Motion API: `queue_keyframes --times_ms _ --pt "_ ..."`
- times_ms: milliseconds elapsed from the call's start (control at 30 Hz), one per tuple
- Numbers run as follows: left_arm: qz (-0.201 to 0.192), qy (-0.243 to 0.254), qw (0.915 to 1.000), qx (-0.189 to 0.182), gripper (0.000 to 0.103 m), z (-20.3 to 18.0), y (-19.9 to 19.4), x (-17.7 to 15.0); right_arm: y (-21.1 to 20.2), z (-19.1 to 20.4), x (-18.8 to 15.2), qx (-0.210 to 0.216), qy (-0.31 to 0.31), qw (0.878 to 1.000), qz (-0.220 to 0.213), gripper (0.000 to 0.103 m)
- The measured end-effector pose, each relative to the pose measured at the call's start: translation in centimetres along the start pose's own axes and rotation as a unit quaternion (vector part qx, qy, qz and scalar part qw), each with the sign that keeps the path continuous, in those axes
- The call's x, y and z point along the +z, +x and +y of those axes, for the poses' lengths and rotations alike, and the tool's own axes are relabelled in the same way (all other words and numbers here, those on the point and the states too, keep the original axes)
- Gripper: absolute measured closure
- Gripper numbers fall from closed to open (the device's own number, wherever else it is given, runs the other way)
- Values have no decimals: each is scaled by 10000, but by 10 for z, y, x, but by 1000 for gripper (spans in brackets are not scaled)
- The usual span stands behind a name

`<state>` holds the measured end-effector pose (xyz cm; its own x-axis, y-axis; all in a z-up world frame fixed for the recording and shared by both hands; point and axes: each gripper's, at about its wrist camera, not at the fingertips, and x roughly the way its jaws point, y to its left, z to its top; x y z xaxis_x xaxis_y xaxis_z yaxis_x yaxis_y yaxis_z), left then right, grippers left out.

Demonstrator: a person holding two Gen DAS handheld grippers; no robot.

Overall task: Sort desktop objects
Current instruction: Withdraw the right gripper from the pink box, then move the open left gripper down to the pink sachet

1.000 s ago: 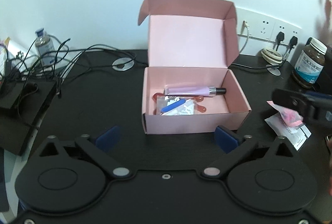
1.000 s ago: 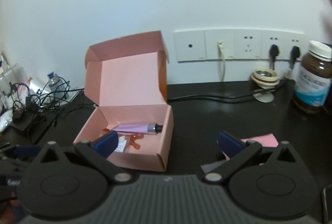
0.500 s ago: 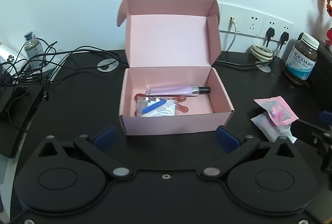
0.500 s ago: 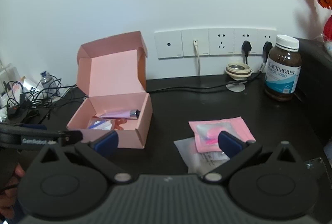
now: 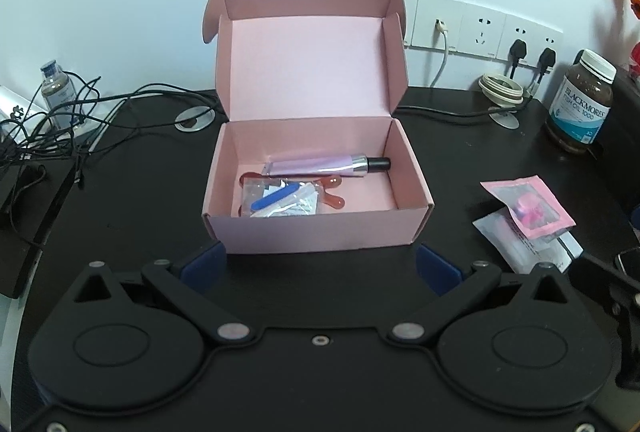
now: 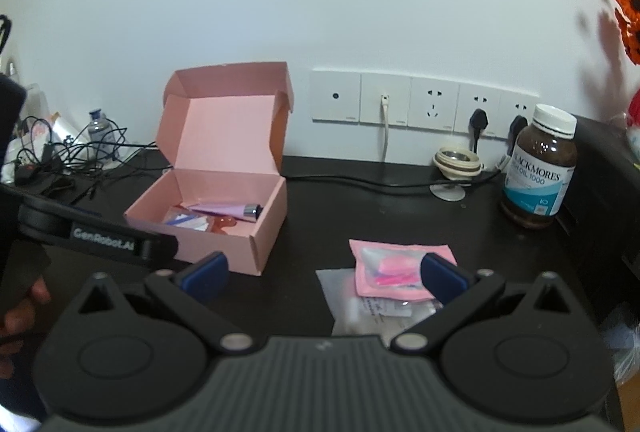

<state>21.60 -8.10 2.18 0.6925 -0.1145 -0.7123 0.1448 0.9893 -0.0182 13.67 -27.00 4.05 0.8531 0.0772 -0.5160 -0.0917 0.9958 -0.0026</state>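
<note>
The white packet (image 6: 360, 306) lies mostly hidden under the pink packet (image 6: 400, 264) and the gripper body. The orange flowers (image 6: 628, 20) are cut off by the picture's right edge.

Soft even light, fisheye-warped dark corners

Matt pink cardboard box (image 5: 320, 232) – glossy plastic packets (image 6: 400, 268), dark glass bottle (image 6: 540, 172).

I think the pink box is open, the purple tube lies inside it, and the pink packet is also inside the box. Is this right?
Not quite. The pink box is open and the purple tube lies inside it, but the pink packet is not inside: it lies on the black desk to the right of the box, on top of a white packet. The left wrist view shows this.
</note>
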Motion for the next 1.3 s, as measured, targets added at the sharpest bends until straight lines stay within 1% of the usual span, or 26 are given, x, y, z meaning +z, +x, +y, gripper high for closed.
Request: queue_keyframes --times_ms 133,267,433,633,867,1133,1300 --pt "-43 -40 10000 74 0 -2 0 5 -4 -3 0 33 -187 9998 -89 1" --pt "-32 -112 9999 103 0 -6 0 6 -7 -9 0 67 -199 9997 -147 1" --pt "26 -111 9999 98 0 -16 3 3 -6 -15 -2 151 -207 9996 -145 1" --pt "99 -136 9998 104 0 -25 8 -1 -8 -19 -5 265 -382 9988 -180 1" --pt "105 -256 9996 92 0 -32 9 0 -12 -31 -4 306 -339 9987 -225 1" --pt "71 -205 9998 -9 0 -41 9 1 -15 -37 1 379 -306 9982 -339 1" --pt "123 -318 9994 -100 0 -39 13 -1 -12 -36 -3 343 -674 9968 -258 1"
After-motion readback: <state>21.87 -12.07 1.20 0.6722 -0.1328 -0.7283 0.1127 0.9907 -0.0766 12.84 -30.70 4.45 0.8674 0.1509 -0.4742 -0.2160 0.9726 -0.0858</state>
